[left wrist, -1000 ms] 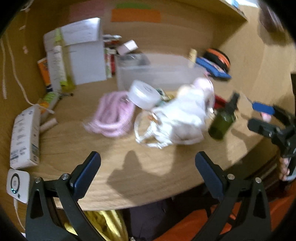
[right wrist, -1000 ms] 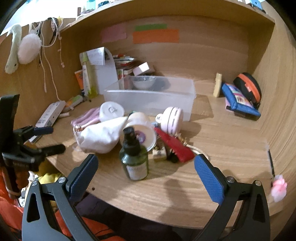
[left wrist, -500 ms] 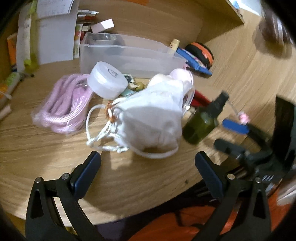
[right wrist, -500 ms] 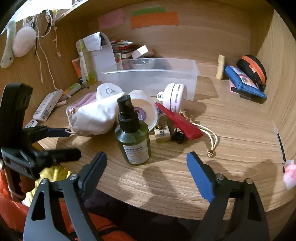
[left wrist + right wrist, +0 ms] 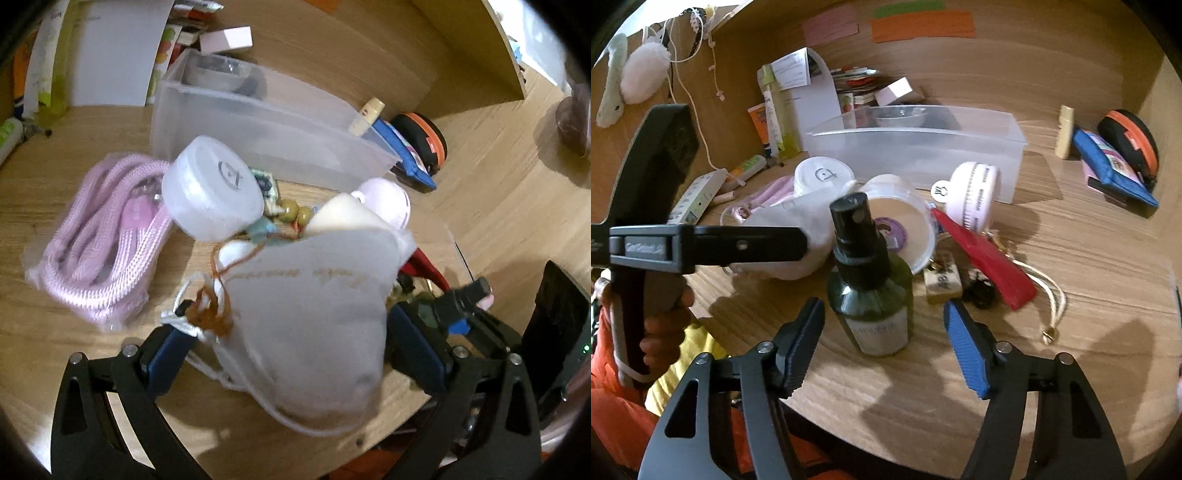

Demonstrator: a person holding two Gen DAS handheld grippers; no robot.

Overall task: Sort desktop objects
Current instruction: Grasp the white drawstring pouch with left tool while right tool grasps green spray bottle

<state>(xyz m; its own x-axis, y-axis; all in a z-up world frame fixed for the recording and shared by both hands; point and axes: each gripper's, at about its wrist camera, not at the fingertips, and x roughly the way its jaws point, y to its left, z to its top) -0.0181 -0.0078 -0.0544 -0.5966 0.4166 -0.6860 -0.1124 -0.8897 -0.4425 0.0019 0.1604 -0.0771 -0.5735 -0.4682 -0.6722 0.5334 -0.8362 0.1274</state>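
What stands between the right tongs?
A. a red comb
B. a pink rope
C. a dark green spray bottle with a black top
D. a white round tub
C: the dark green spray bottle with a black top stands between the closing right tongs, which don't touch it yet.

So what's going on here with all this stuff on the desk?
A person is tidying a cluttered wooden desk with a hand-held claw in each hand. The left claw sits open around a white drawstring pouch, a finger on each side; whether it presses yet is hard to tell. The right claw is closing in on a dark green spray bottle that stands upright between its fingers, not yet gripped. A clear plastic bin waits behind the pile.
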